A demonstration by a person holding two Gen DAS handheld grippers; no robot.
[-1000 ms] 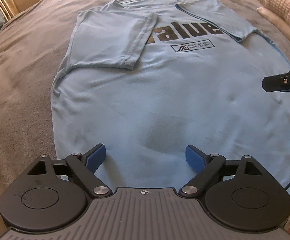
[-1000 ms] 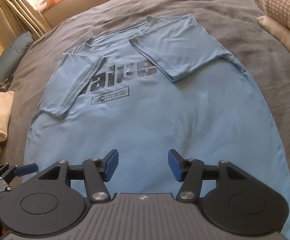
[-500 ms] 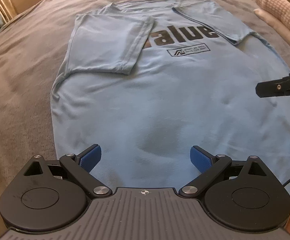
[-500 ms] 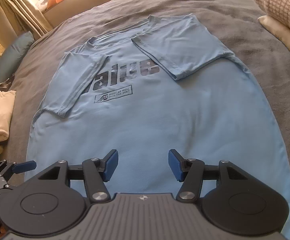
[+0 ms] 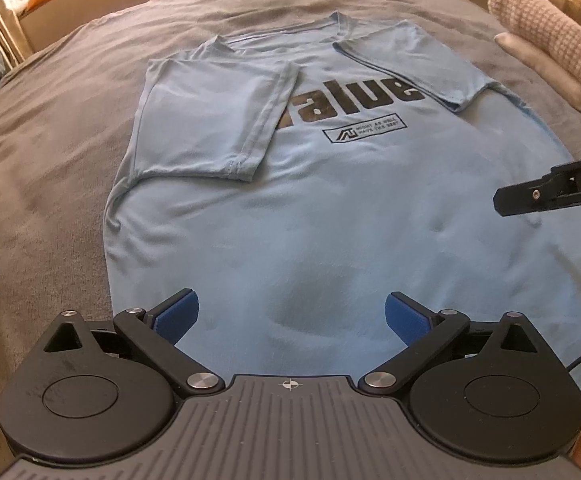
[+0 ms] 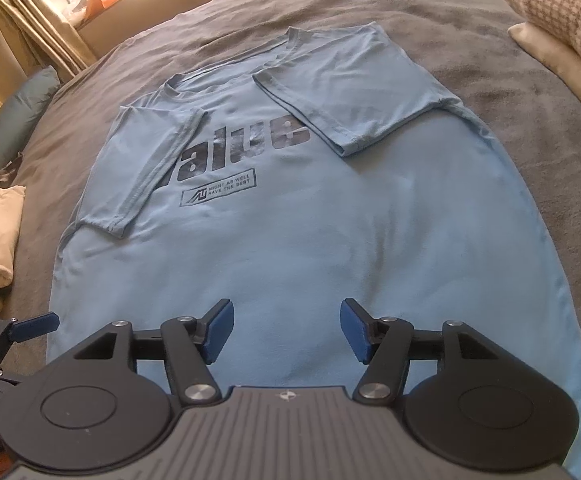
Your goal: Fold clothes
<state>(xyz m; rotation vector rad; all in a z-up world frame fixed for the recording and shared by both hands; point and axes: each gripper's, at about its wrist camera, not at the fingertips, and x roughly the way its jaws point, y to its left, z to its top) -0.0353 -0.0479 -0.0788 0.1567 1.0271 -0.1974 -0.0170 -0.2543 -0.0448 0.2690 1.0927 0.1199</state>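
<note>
- The light blue T-shirt (image 5: 330, 208) lies flat, print up, in the middle of the grey bed (image 5: 58, 128), both sleeves folded in over the chest.
- Left claw (image 5: 292, 316) hovers above the shirt's hem, jaws opening wide, nothing between them.
- Right claw (image 6: 286, 330) hovers beside it over the hem, jaws opening, likewise empty.

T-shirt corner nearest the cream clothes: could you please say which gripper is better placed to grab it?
Left: the left gripper, jaws opening, empty, sits by that corner; the right gripper hangs mid-hem.
</note>
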